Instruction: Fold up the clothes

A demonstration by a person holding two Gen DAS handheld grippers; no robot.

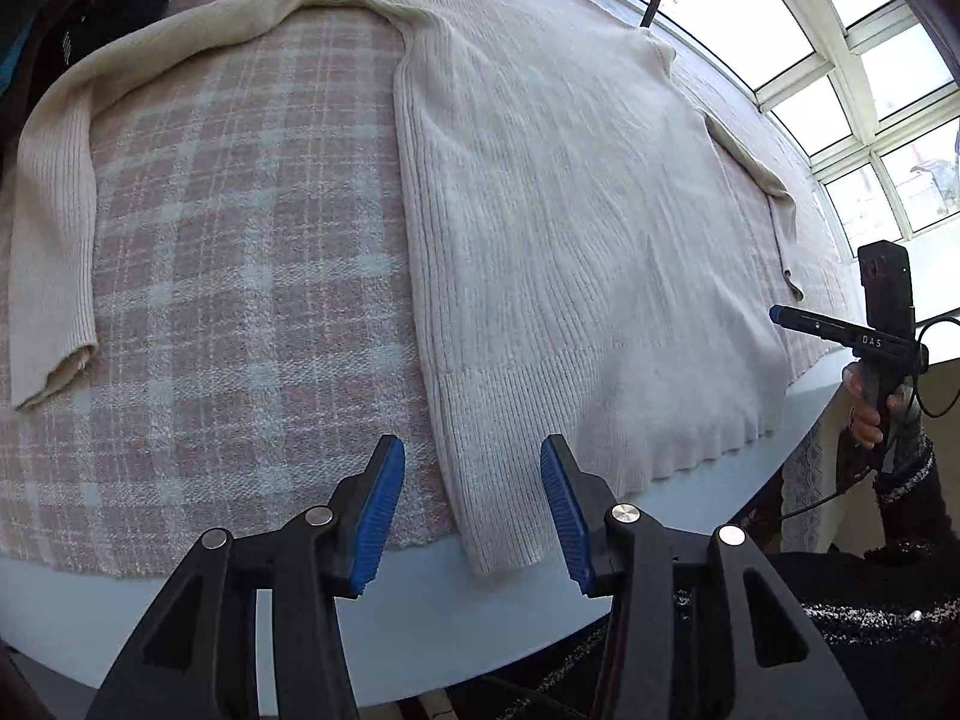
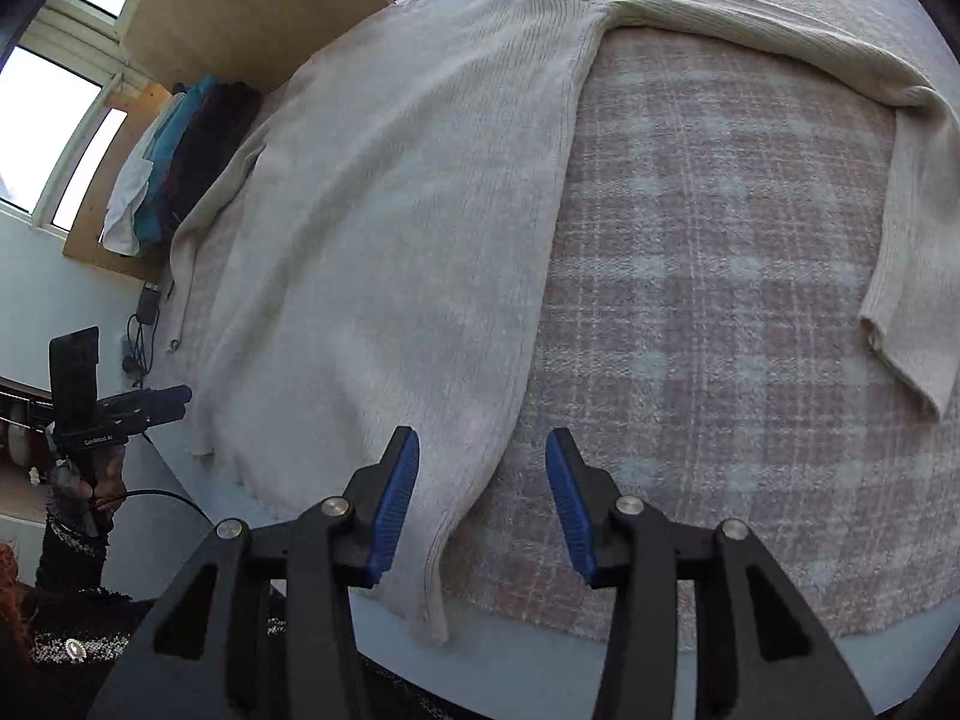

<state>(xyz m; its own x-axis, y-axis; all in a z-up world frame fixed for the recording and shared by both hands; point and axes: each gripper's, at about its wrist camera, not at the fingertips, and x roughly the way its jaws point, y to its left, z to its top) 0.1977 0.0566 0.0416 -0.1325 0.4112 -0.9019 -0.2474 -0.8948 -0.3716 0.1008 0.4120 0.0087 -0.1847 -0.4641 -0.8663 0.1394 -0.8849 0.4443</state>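
**A:** So the cream sweater lies flat and face-down-or-up (can't tell) on the plaid blanket that covers the desk, both sleeves out to the sides and bent down toward the hem. Its hem corner hangs just over the blanket's near edge. The left tool hovers over that corner, spread wide, gripping nothing. The right tool is spread too, empty, over the hem's other corner.

**B:** Biggest risk I see is the pinch. That knit is thick and stretchy, so a tool closing on the hem could grab only the top layer, and the sweater would peel apart on the lift.

**A:** Or it snags the blanket under the hem along with it.

**B:** Yep, then the whole blanket drags. Also the sleeves lie well apart from the body, so they'd probably trail and bunch if the hem gets lifted.
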